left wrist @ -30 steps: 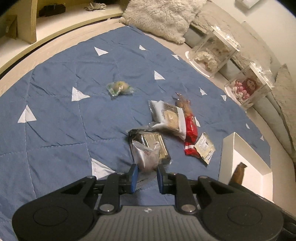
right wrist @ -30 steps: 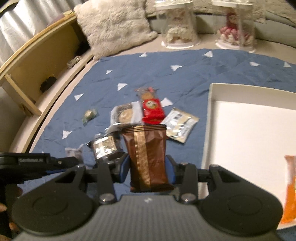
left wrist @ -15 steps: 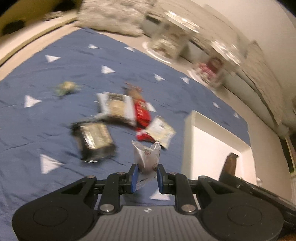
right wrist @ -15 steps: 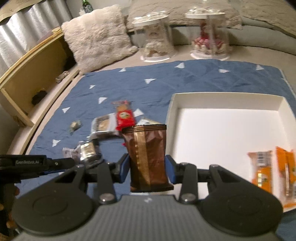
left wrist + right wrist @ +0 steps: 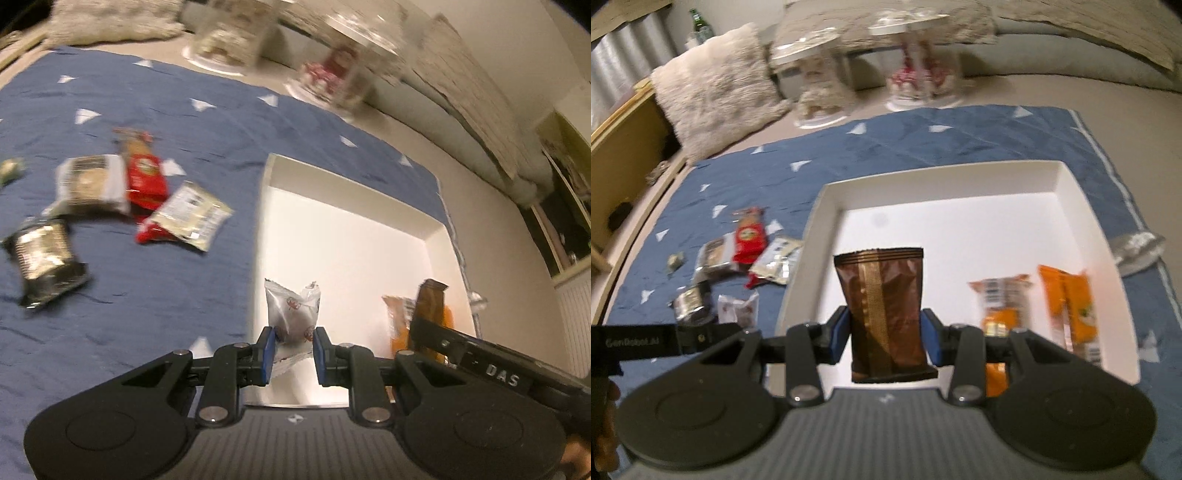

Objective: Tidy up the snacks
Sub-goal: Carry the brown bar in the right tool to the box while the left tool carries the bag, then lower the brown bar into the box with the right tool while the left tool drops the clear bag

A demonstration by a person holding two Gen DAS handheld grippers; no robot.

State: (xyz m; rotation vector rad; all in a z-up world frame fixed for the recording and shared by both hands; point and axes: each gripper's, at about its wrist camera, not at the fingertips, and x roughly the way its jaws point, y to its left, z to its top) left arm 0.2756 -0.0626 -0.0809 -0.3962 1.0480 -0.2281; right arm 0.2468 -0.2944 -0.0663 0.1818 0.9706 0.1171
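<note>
My left gripper (image 5: pixel 292 345) is shut on a small silver snack packet (image 5: pixel 291 310), held over the near left edge of the white box (image 5: pixel 266 192). My right gripper (image 5: pixel 884 334) is shut on a brown snack pouch (image 5: pixel 884 306), upright above the floor of the white box (image 5: pixel 1071 192). Two orange packets (image 5: pixel 1067 299) lie in the box at the right. On the blue quilt (image 5: pixel 147 295) to the left lie a red packet (image 5: pixel 144 177), a white one (image 5: pixel 92 184), a cream one (image 5: pixel 192 216) and a dark foil one (image 5: pixel 44 258).
Two clear display jars (image 5: pixel 916 70) and a fluffy cushion (image 5: pixel 716 88) stand beyond the quilt. A wooden shelf (image 5: pixel 613 155) runs along the left. A silver wrapper (image 5: pixel 1137 247) lies just outside the box's right wall. The right gripper's body (image 5: pixel 498 373) crosses the left view.
Both grippers have swung rightward from the loose snacks to the white box, each still gripping its packet. The box now fills the centre of both views.
</note>
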